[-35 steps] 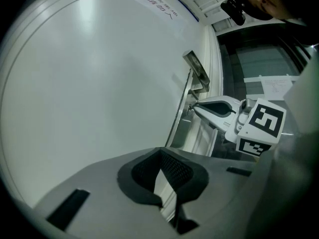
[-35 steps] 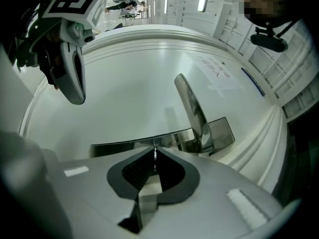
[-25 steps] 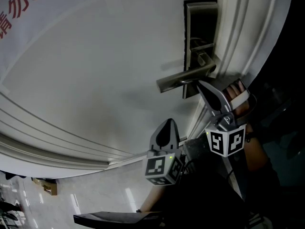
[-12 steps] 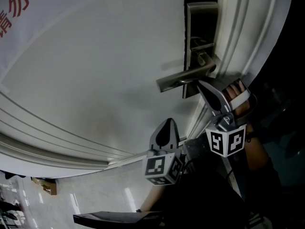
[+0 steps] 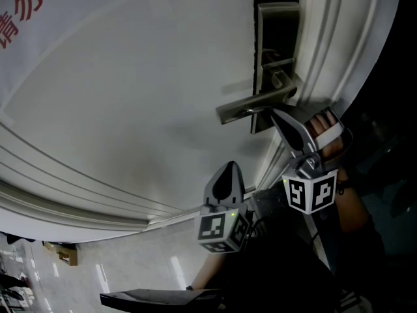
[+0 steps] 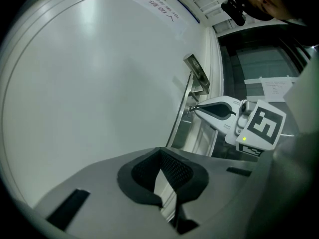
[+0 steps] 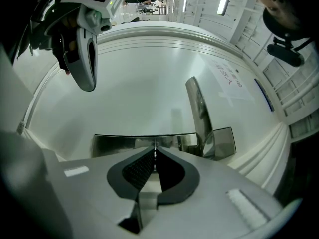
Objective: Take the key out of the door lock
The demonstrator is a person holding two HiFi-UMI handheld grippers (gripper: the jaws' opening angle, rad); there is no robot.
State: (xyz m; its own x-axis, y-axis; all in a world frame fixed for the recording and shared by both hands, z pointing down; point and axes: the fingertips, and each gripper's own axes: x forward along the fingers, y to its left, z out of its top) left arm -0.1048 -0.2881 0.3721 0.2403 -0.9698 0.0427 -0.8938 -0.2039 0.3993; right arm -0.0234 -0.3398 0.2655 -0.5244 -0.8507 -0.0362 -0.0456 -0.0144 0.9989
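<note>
To my far left the door (image 5: 117, 77) is one broad bare white face, with stepped mouldings low down and the pale floor (image 5: 130, 266) below them, so that side has plenty of free room. My left gripper (image 5: 229, 168) hangs in that open space, well apart from the door hardware, its tips pressed together with nothing between them. Up and to the right of it the lever handle (image 5: 254, 106) juts leftwards from the lock plate (image 5: 277, 25). My right gripper (image 5: 275, 114) is tucked just under that lever, tips up against the plate. Those tips are almost closed, pinching the thin key (image 7: 154, 153), whose far end meets the plate; how deep it sits I cannot tell. Room is tight here, with the lever just above and the ridged door frame (image 5: 329, 44) close on the right. Against a second ago, both grippers and the key sit where they were; only the head view has drifted a hair.
</note>
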